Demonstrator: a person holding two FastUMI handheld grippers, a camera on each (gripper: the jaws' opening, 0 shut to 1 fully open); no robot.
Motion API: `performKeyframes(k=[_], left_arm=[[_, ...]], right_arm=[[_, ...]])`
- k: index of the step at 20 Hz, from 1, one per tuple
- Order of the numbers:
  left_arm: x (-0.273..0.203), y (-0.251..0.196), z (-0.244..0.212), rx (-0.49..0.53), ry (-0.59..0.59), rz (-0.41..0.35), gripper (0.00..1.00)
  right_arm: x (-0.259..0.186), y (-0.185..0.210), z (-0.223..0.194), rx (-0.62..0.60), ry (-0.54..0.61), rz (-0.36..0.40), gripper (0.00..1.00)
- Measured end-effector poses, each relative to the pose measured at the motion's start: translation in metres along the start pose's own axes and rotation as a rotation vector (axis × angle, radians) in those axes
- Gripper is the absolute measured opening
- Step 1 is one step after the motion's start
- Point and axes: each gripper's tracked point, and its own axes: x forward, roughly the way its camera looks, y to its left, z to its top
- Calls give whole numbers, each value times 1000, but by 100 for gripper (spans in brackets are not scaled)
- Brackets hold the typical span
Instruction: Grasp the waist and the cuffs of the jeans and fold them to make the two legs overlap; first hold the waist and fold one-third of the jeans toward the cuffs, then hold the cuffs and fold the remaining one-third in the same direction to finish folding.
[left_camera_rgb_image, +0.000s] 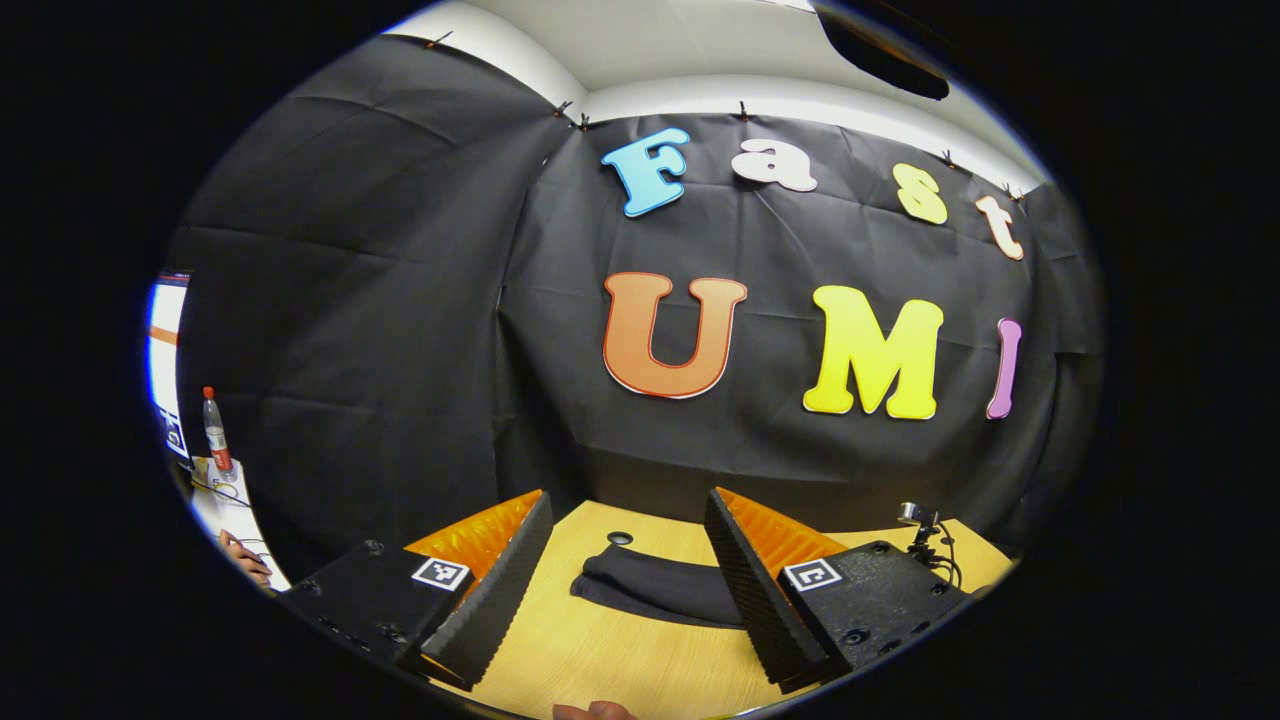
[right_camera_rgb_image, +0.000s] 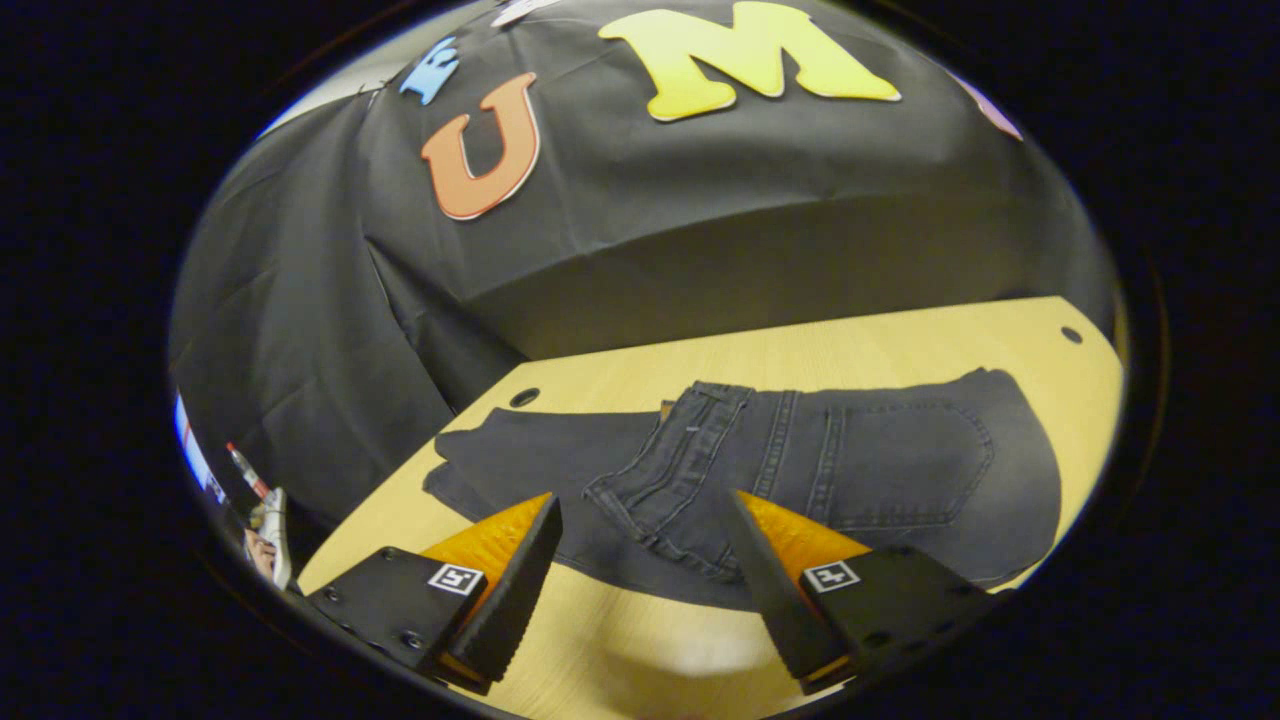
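Dark grey jeans (right_camera_rgb_image: 820, 460) lie on the wooden table (right_camera_rgb_image: 900, 340). The waist part is folded over the legs, back pocket up, with the waistband (right_camera_rgb_image: 670, 480) near the middle and the leg end (right_camera_rgb_image: 520, 450) reaching left. My right gripper (right_camera_rgb_image: 640, 520) hovers open just above the waistband edge, nothing between its fingers. In the left gripper view the cuff end of the jeans (left_camera_rgb_image: 650, 585) lies flat ahead, and my left gripper (left_camera_rgb_image: 625, 520) stands open above the table, short of the cloth.
A round cable hole (right_camera_rgb_image: 524, 397) sits in the table by the leg end, another hole (right_camera_rgb_image: 1071, 334) at the far right corner. A small camera on a stand (left_camera_rgb_image: 918, 520) is at the table's right. A bottle (left_camera_rgb_image: 216, 432) stands on a side desk.
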Motion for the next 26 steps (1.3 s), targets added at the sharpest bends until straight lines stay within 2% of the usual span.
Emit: performKeyframes(k=[1,2,3,6,8,10,14,15,17,20,25,26], left_arm=[[4,0,-4,-5,10,-2,98],[6,0,-8,-8,22,-3,98],[10,1,-14,-9,34,-5,98],[27,1,-42,-24,96,-11,98],[39,2,-70,-77,173,-21,98],[52,-1,-97,-136,249,-23,99],[86,-3,-150,-172,359,-8,99],[96,-5,-162,-182,395,-3,99],[111,-8,-192,-243,480,6,99],[129,-1,-232,-316,578,57,99],[160,14,-276,-478,671,160,99],[163,19,-285,-508,699,182,99]], right_arm=[[-4,3,5,-10,-11,6,99],[-10,4,11,-18,-24,10,93],[-19,2,19,-29,-41,11,98],[-53,-7,54,-76,-109,13,98],[-82,-20,80,-104,-160,0,98],[-115,-37,110,-114,-221,-21,98],[-190,-66,171,-121,-353,-77,98],[-209,-72,188,-130,-397,-97,92],[-246,-86,218,-170,-480,-146,92],[-287,-105,243,-214,-542,-209,92],[-320,-134,261,-236,-575,-286,92],[-325,-140,263,-238,-578,-298,100]])
